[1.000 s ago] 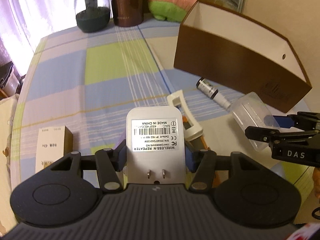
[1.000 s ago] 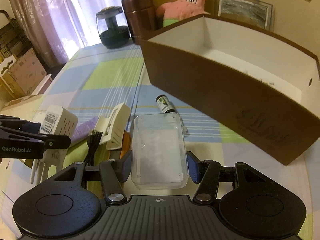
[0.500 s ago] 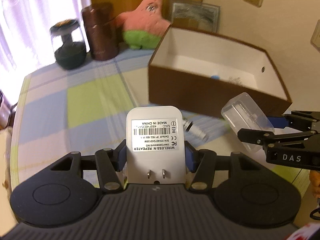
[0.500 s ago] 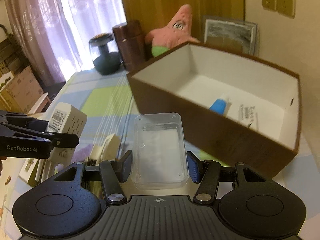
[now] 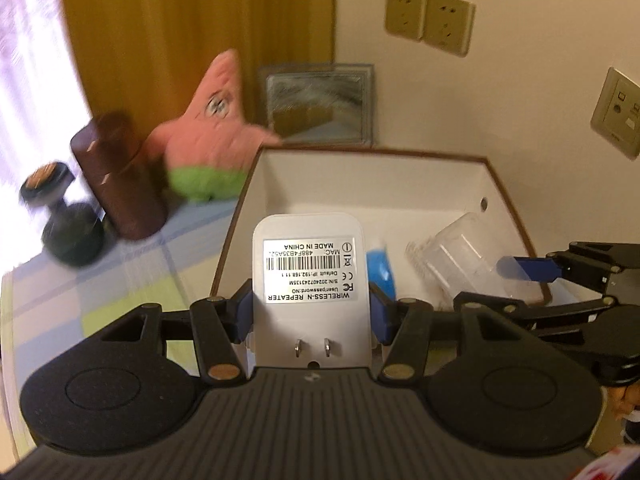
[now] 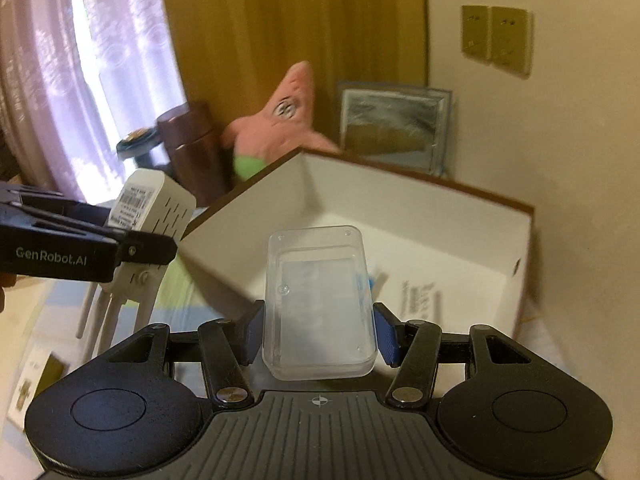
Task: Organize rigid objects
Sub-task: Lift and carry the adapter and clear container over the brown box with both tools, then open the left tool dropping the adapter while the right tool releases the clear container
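Repeater [image 5: 310,280], white, label up | we hold it clamped in our left claw [image 5: 311,312] above the near edge of the brown box [image 5: 496,184] | clear plastic case [image 6: 320,304] gripped by our right claw [image 6: 320,334] over the box's white interior | blue item [image 5: 380,268] lies inside | pink plush [image 5: 212,132] behind.

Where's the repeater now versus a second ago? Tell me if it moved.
Yes. The repeater, clamped in the left gripper, has risen off the table toward the box and now sits above its near wall.
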Motion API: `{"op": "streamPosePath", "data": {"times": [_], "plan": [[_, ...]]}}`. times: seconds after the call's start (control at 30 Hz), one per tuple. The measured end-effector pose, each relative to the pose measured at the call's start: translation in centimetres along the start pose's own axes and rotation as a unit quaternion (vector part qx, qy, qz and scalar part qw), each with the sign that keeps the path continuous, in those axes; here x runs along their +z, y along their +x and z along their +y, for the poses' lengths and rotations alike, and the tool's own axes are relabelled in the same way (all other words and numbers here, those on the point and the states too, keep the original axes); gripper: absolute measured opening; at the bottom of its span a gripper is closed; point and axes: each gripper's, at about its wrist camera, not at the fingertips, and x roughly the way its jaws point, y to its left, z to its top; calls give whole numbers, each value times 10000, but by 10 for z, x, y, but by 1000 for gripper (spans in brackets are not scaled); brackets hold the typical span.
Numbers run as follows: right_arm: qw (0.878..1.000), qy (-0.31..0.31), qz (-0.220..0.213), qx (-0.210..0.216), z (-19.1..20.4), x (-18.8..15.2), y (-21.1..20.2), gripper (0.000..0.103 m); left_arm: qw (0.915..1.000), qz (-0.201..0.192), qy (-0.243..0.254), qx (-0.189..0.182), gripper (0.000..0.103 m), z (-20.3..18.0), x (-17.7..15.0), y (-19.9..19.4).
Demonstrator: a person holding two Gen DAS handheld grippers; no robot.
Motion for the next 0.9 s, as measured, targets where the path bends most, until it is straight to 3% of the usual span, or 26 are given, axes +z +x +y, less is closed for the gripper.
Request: {"op": "streamPosePath", "data": {"times": [0.47,0.9], "plan": [[9978,291,-51,-586,-52,48,38,53,9985,-24,506,-221,52,-27,83,69],[9893,666,584,-1159,-86,40,92,53,9951,599,779,-54,52,-16,95,158]]}}
